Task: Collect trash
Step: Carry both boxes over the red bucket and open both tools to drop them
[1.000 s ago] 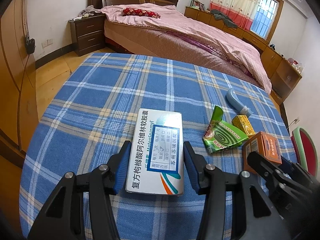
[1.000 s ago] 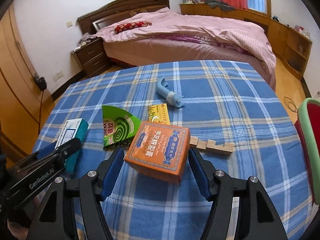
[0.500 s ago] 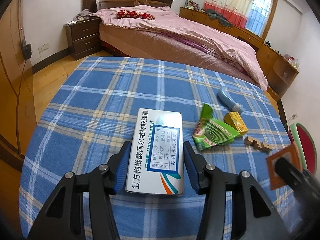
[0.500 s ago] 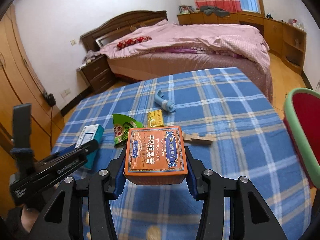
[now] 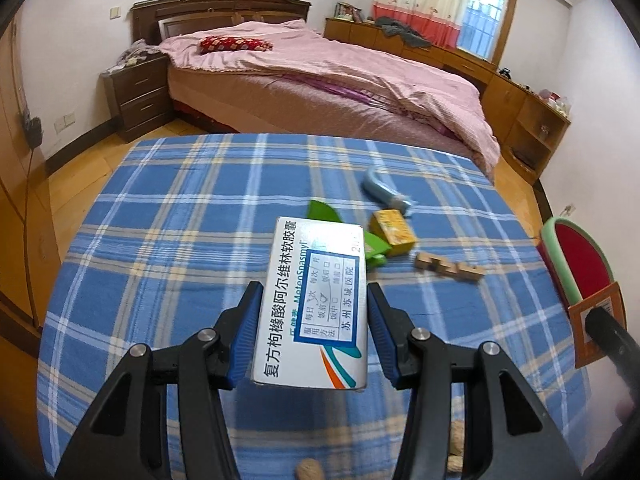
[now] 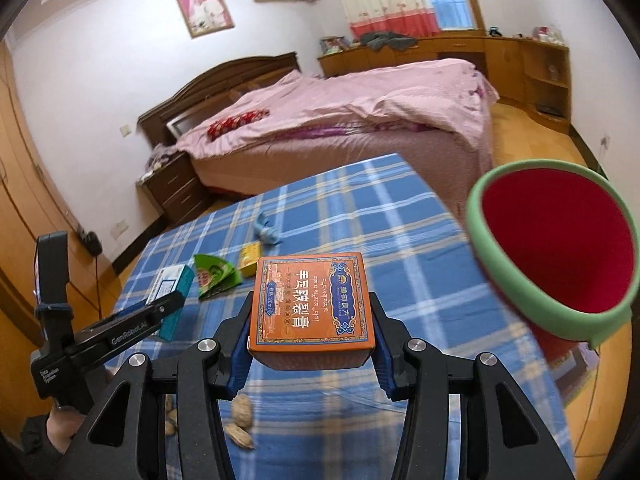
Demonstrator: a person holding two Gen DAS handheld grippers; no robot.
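Left gripper (image 5: 312,336) clamps the white box (image 5: 314,304), lifted over the plaid table (image 5: 180,248). Right gripper (image 6: 311,340) clamps the orange box (image 6: 312,304), held up just left of the red bin (image 6: 552,252). Green wrapper (image 6: 214,276), yellow box (image 6: 250,264), blue tube (image 6: 266,230), wood blocks (image 5: 448,268) and peanuts (image 6: 242,416) lie on the table.

My left gripper (image 5: 312,312) is clamped on a white box, raised above the table; my right gripper (image 6: 310,320) grips an orange box, likewise lifted.
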